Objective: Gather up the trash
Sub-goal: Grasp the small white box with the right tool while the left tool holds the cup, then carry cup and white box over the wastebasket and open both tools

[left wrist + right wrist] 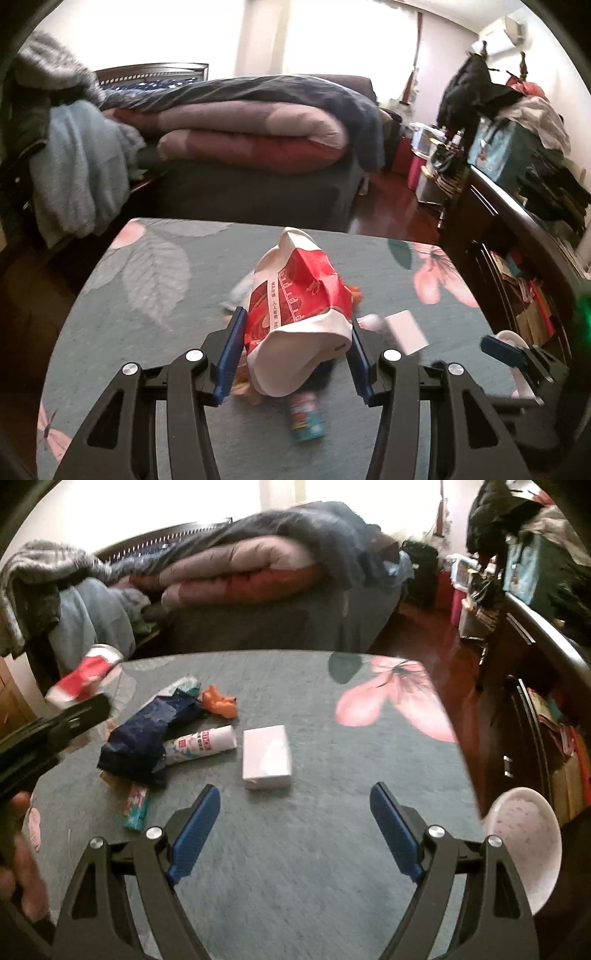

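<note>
- One item taken up so far, by my reading — the left gripper (295, 354) is gripping a crumpled red-and-white printed bag (299, 314) between its blue pads, lifted over the grey floral table (295, 867).
- Right gripper (295, 834) is hanging wide open, holding nothing, near a white box (266, 757).
- Still lying on the table: navy wrapper (140, 738), white tube (201, 746), orange scrap (219, 701), teal packet (136, 806).
- Pink bowl (524, 845) is sitting at the table's right edge.
- Bag's vertical print and the tube's red lettering are too blurred to read.

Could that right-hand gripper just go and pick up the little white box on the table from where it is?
Probably yes. The right gripper is open and empty, and the white box lies just ahead on bare tablecloth, clear of the other litter.
</note>
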Motion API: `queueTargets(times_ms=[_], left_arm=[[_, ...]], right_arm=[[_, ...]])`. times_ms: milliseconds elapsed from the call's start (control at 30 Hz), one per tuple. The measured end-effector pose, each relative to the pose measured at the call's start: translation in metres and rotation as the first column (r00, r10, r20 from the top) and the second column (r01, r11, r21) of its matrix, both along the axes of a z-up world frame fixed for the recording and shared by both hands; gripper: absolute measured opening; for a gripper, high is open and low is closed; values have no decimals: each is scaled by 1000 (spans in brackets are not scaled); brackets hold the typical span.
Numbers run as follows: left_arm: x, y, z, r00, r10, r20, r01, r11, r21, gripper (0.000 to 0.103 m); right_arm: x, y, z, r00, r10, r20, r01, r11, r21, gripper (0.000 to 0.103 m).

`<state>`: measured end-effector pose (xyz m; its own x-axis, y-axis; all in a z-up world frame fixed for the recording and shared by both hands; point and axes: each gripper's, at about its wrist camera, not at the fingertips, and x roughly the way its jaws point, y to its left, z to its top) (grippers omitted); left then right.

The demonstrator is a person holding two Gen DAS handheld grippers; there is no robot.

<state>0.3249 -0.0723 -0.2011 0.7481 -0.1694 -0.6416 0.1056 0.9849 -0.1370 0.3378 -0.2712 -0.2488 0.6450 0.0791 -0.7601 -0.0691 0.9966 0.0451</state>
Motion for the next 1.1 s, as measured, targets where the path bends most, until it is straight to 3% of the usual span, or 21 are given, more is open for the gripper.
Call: queueTargets(times_ms=[133,333,400,467,733,1100], left_arm=[[-3,19,-2,1000,29,-2,-29,999,-18,51],[-5,35,-4,999,45,-1,-45,999,-28,51],[-5,39,-4,999,50,2,-50,998,-35,51],[-7,41,-3,999,52,6,-52,998,-37,51],[-13,40,-1,999,46,0,-46,998,-48,51],[-38,25,12,997,-77,4,76,978,-195,51]], right_arm=[[27,12,-17,997,18,-72,-17,1000,14,83],[47,26,-30,995,13,-103,-13,1000,-5,66],[48,31,-30,996,9,-91,-12,999,-34,50],[48,32,-29,996,17,-82,-20,999,-43,41],[28,22,-21,998,9,-69,-10,1000,-5,41],[-49,-7,14,999,-21,34,20,999,44,41]])
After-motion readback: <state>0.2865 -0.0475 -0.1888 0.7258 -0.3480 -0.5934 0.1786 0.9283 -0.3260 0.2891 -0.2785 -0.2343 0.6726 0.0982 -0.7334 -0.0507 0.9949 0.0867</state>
